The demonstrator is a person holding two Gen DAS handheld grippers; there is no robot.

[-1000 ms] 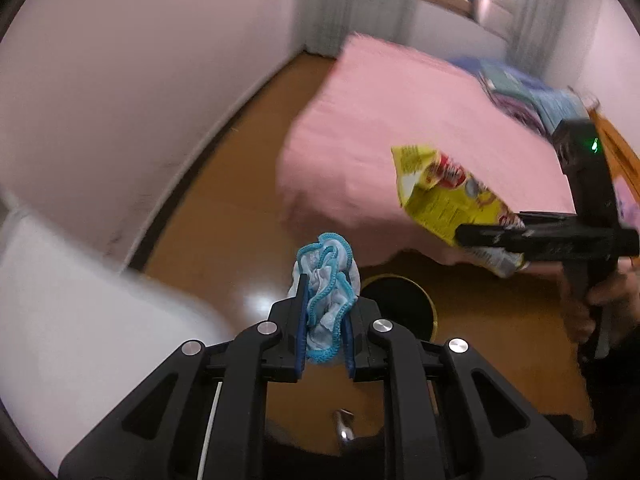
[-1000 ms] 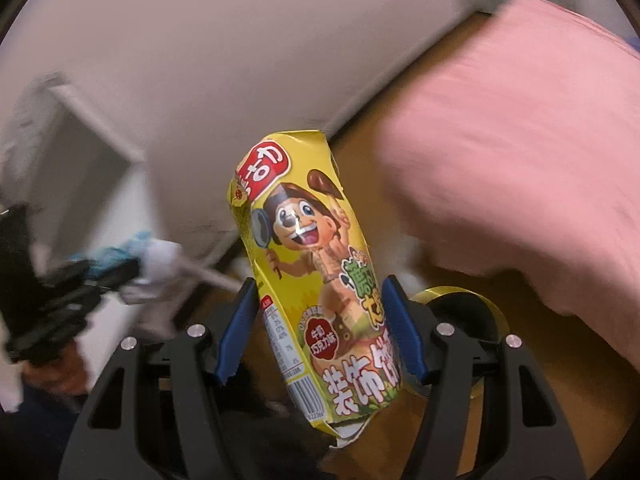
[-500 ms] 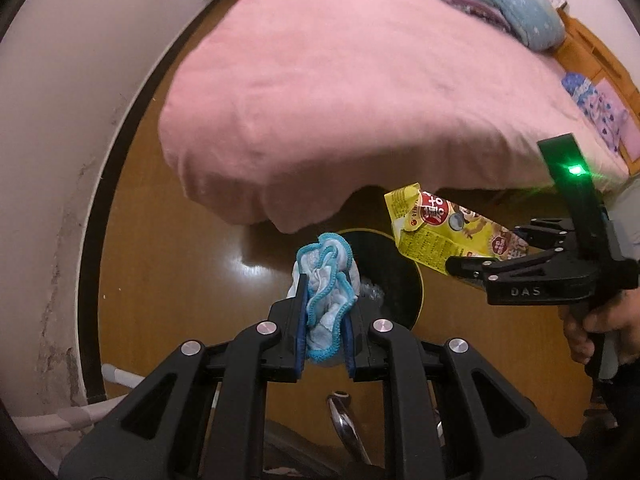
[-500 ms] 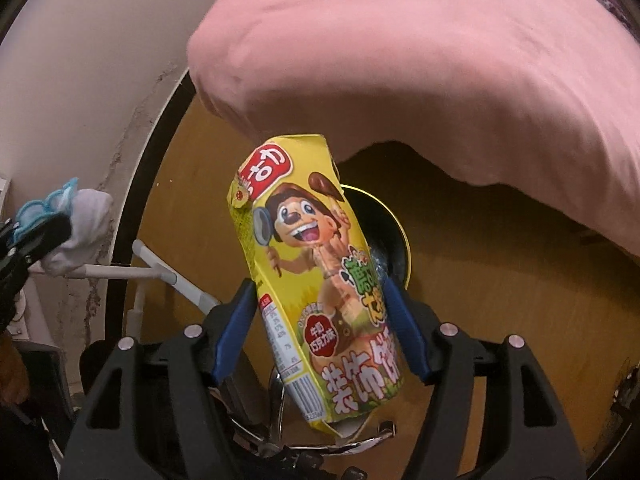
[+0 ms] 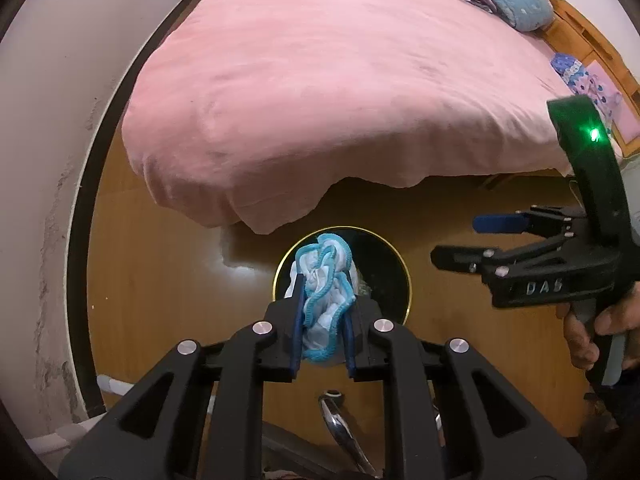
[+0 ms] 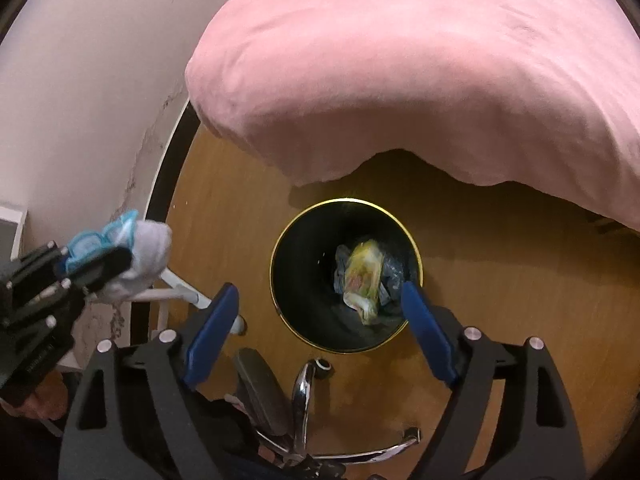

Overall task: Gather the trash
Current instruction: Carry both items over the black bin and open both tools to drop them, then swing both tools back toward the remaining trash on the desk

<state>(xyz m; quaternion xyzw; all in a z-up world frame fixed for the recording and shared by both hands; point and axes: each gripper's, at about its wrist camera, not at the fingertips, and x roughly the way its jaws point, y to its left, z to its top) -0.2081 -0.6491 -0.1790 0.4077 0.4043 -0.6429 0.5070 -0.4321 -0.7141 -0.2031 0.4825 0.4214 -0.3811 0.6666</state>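
Observation:
A black trash bin with a gold rim (image 6: 276, 240) stands on the wooden floor below both grippers; it also shows in the left wrist view (image 5: 394, 252). The yellow snack bag (image 6: 362, 276) lies inside it on dark trash. My right gripper (image 6: 318, 326) is open and empty above the bin; it shows in the left wrist view (image 5: 456, 240) at right. My left gripper (image 5: 323, 320) is shut on a crumpled white and blue face mask (image 5: 326, 292), held over the bin's near edge. In the right wrist view, the left gripper (image 6: 96, 264) holds the mask (image 6: 136, 256) at left.
A bed with a pink cover (image 5: 340, 80) overhangs the floor just behind the bin. A white wall with a dark baseboard (image 5: 86, 220) runs along the left. A chrome chair base (image 6: 304, 396) and a white pipe (image 6: 180, 288) lie near the bin.
My right gripper opened and the yellow snack bag dropped into the bin. My left gripper moved over the bin with the mask still held.

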